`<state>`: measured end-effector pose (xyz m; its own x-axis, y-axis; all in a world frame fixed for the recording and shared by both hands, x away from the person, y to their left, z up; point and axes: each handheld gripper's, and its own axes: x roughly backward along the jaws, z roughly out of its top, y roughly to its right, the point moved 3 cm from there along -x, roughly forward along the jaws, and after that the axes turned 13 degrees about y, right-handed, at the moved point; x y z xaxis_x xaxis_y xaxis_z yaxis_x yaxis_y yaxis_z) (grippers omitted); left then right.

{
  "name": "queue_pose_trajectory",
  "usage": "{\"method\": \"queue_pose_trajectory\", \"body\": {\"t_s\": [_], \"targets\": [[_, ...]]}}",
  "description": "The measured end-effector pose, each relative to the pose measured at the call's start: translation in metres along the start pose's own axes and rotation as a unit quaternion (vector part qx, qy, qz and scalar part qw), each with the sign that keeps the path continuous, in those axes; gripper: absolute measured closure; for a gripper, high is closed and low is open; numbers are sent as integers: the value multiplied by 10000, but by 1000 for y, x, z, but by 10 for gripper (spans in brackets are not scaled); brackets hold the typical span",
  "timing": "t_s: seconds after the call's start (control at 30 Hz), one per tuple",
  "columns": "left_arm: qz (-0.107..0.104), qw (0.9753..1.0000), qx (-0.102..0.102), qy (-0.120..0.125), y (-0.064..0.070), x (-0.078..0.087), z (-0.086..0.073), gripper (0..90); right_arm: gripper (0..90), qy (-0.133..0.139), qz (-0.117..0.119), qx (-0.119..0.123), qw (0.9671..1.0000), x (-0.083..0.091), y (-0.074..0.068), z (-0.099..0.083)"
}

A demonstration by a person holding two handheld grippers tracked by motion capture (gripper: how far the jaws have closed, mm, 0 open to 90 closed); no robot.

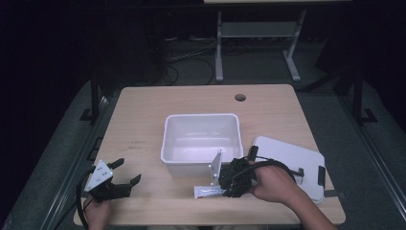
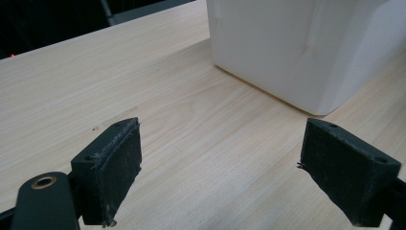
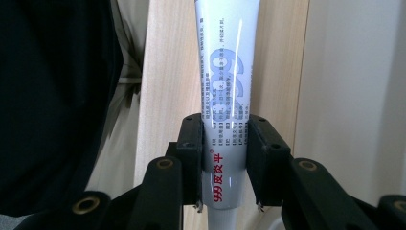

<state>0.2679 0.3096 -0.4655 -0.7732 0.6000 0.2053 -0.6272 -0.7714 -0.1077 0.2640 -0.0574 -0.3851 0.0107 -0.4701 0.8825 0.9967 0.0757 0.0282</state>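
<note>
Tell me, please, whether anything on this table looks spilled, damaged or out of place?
Nothing stands out. The white bin sits upright, its lid lies flat beside it, and the right tongs are clamped squarely on the tube.

Dark room, grey carpet floor, white-legged desk frame behind, cables on floor

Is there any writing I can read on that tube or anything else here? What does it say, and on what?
"999皮炎平", in red, on the white tube clamped in the right gripper.
"999", large pale blue figures higher on the same tube.
Columns of small print on the tube: too small to read.
The white bin, its lid and the table: no readable writing.
</note>
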Motion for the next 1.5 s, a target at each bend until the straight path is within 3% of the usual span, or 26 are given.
{"method": "queue_pose_trajectory", "body": {"t_s": [0.67, 1.5], "targets": [[-3, 10000, 5, 4, 0, 0, 0, 135, 685, 64, -150, 95, 9998, 27, 6, 19], [21, 10000, 24, 24, 0, 1, 0, 135, 685, 52, -269, 162, 9995, 45, 15, 35]]}}
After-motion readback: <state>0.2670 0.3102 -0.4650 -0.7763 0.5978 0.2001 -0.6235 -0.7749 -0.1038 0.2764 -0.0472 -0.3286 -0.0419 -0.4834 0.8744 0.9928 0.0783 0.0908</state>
